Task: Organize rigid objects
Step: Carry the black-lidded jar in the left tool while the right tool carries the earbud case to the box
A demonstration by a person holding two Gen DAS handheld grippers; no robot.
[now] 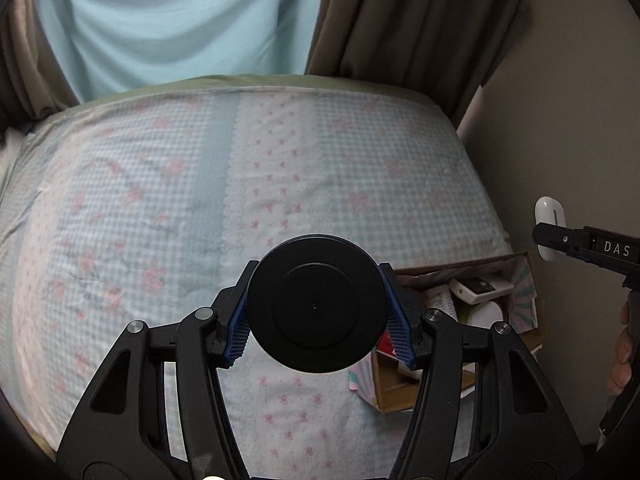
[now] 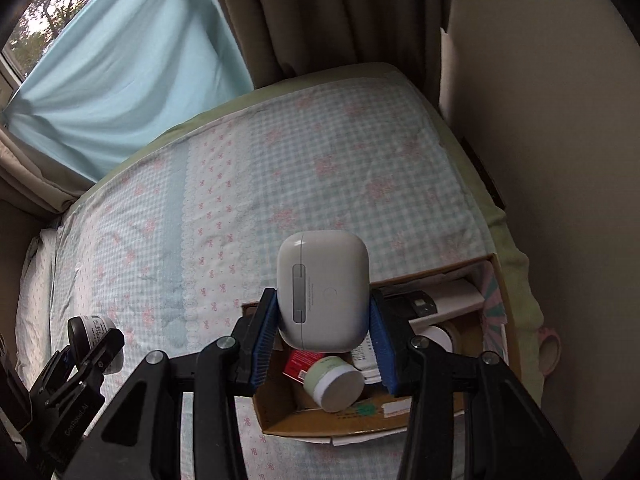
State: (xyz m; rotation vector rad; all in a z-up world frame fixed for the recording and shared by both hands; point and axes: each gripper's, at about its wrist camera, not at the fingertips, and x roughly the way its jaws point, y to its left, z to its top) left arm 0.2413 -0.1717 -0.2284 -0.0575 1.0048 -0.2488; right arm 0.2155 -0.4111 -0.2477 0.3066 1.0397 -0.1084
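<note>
My left gripper (image 1: 318, 316) is shut on a round black-lidded jar (image 1: 316, 304), held above the bed; the jar also shows at the lower left of the right wrist view (image 2: 94, 330). My right gripper (image 2: 324, 334) is shut on a white rounded earbud case (image 2: 323, 292), held above an open cardboard box (image 2: 276, 412). The case and right gripper also show at the right edge of the left wrist view (image 1: 549, 216). The box (image 1: 400, 394) lies on the bed to the right of my left gripper. Inside it are a pale green jar (image 2: 334, 382), a red packet (image 2: 301, 364) and a white device (image 1: 480, 286).
The bed (image 1: 160, 200) has a blue-checked cover with pink bows. Brown curtains (image 1: 400, 16) and a light blue curtain (image 1: 180, 20) hang behind it. A beige wall (image 2: 560, 160) runs along the right. A pink ring (image 2: 549, 350) lies beside the box at the bed's edge.
</note>
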